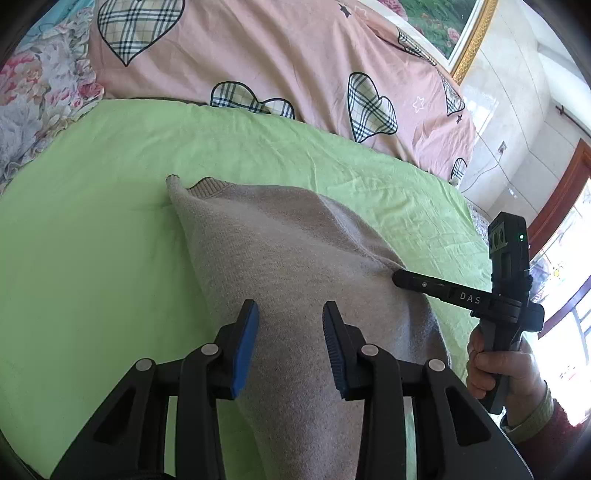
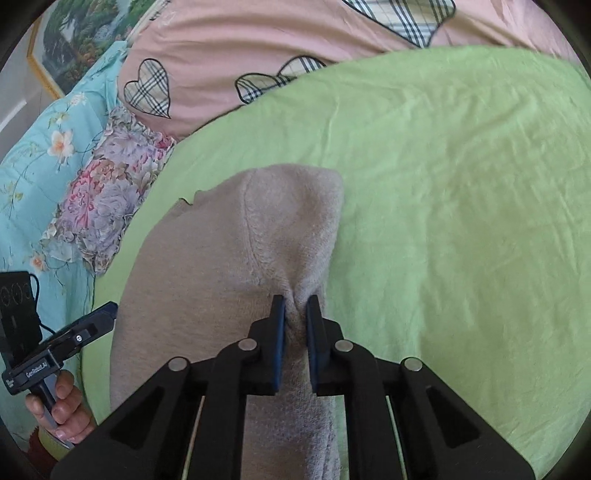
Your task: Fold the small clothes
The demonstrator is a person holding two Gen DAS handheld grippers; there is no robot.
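Observation:
A beige knitted sweater (image 1: 277,240) lies on the green sheet (image 1: 92,221), with its ribbed edge at the far end. My left gripper (image 1: 290,314) hovers over the near part of the sweater. Its blue pads (image 1: 245,332) stand apart and press on nothing. In the right wrist view my right gripper (image 2: 295,306) is shut on a bunched fold of the sweater (image 2: 207,258), puckering the fabric around the pads. From the left wrist view the right gripper (image 1: 397,277) bites the sweater's right side. The left gripper (image 2: 109,312) shows at the lower left, held by a hand (image 2: 62,402).
A pink quilt with plaid hearts (image 1: 258,55) is piled along the far side of the bed. A floral pillow (image 2: 107,199) and a turquoise flowered blanket (image 2: 37,147) lie beside it. A framed picture (image 1: 443,26) hangs on the wall. Green sheet (image 2: 443,184) spreads to the right.

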